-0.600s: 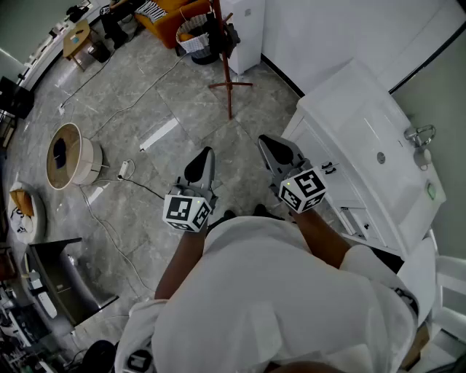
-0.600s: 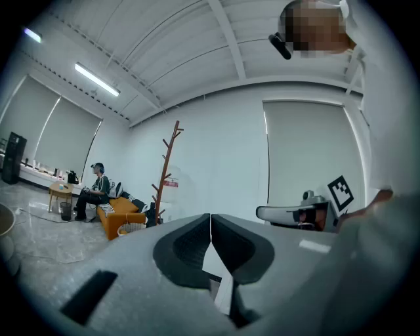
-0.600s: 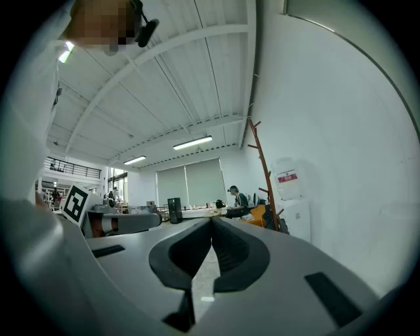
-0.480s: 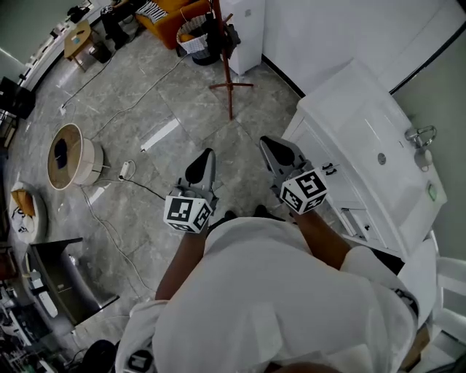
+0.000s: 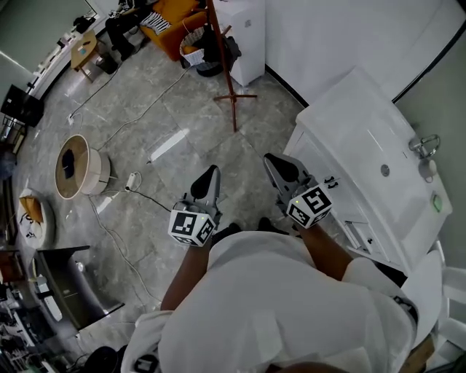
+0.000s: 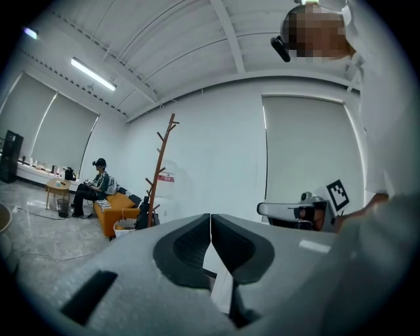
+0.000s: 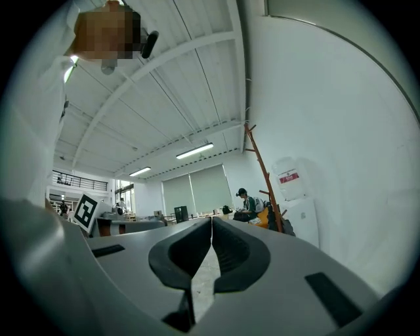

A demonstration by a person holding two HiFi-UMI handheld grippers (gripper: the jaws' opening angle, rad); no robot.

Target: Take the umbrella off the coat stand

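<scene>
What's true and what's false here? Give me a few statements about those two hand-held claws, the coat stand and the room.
1. The left gripper and the right gripper both have their jaws together, empty. True.
2. The left gripper grips the coat stand. False: the coat stand stands far ahead, untouched.
3. A seated person is on the orange sofa near the stand. True.
4. A round table lies right of both grippers. False: the round table lies to their left.

Beneath me lay a grey stone-tiled floor, with a round wooden-topped white drum table on my left and a glossy white counter on my right. Farther off, an orange sofa stood by the plain white wall. Long ceiling strip lights were lit above, and the pale roller blinds were drawn.
</scene>
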